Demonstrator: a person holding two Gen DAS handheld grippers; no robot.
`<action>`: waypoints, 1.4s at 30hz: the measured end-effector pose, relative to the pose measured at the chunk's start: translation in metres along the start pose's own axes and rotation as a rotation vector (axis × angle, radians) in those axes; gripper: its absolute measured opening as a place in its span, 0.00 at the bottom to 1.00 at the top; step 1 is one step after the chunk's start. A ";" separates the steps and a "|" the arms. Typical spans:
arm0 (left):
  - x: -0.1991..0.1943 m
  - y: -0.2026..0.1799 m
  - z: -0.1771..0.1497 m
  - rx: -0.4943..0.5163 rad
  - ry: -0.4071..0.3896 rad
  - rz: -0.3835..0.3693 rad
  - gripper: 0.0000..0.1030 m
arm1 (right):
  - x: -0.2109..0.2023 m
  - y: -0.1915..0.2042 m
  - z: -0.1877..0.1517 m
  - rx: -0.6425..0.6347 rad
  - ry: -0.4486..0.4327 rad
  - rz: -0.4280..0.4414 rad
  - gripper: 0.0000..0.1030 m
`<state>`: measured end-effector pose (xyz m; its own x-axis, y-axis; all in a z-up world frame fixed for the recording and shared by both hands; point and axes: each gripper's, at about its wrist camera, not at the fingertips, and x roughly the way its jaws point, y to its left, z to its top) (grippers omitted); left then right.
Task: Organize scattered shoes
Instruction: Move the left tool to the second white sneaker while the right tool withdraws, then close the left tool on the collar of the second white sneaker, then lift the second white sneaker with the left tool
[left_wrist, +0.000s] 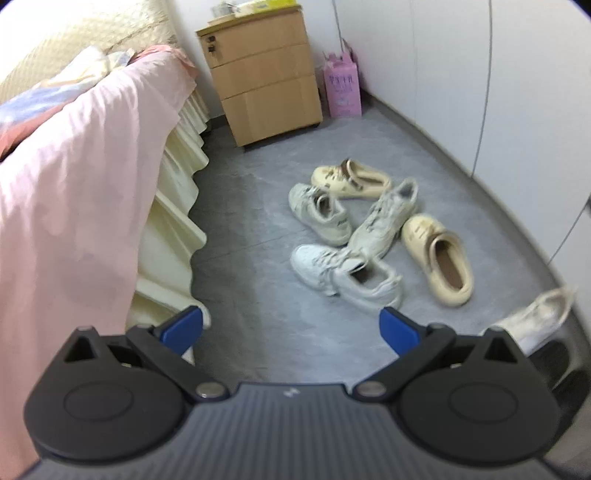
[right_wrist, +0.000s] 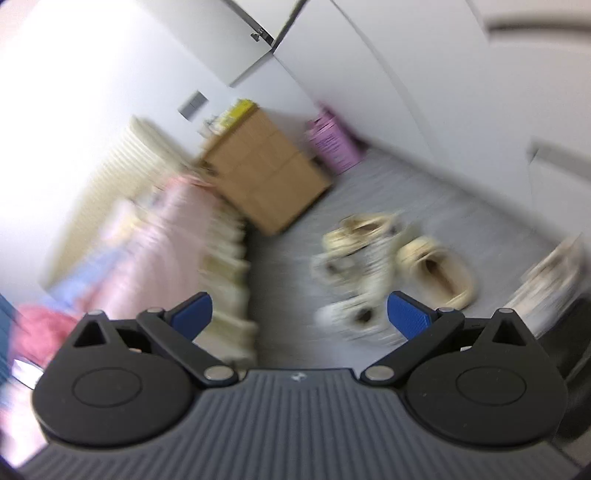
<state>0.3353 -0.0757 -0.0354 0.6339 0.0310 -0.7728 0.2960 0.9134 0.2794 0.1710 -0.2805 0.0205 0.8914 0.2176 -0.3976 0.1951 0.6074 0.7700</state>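
Several pale shoes lie scattered on the grey floor. A white sneaker (left_wrist: 347, 275) is nearest, with two more sneakers (left_wrist: 319, 214) (left_wrist: 386, 219) behind it. One cream clog (left_wrist: 351, 177) lies at the back, another cream clog (left_wrist: 437, 254) to the right. A further white shoe (left_wrist: 535, 314) sits at the right edge. My left gripper (left_wrist: 291, 328) hovers open above the floor, short of the pile, holding nothing. The right wrist view is blurred; my right gripper (right_wrist: 299, 312) is open and empty, with the shoe pile (right_wrist: 362, 266) and the clog (right_wrist: 436, 269) ahead.
A bed with a pink cover (left_wrist: 85, 166) and a cream skirt fills the left. A wooden drawer cabinet (left_wrist: 262, 74) stands at the back beside a pink bag (left_wrist: 341, 86). White wardrobe doors (left_wrist: 480, 74) line the right. Bare floor (left_wrist: 251, 229) lies between bed and shoes.
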 end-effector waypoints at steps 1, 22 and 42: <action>0.012 -0.005 0.001 0.030 0.001 0.013 1.00 | -0.002 0.007 -0.001 -0.003 -0.015 0.029 1.00; 0.343 -0.130 0.042 0.578 0.022 -0.146 0.91 | 0.116 -0.056 0.064 0.232 0.116 -0.106 1.00; 0.424 -0.135 0.048 0.556 0.236 -0.106 0.41 | 0.228 -0.061 0.080 0.280 0.205 -0.126 1.00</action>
<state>0.5989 -0.2052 -0.3733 0.4239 0.0991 -0.9003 0.7175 0.5699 0.4006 0.3951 -0.3290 -0.0774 0.7585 0.3197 -0.5679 0.4279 0.4129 0.8040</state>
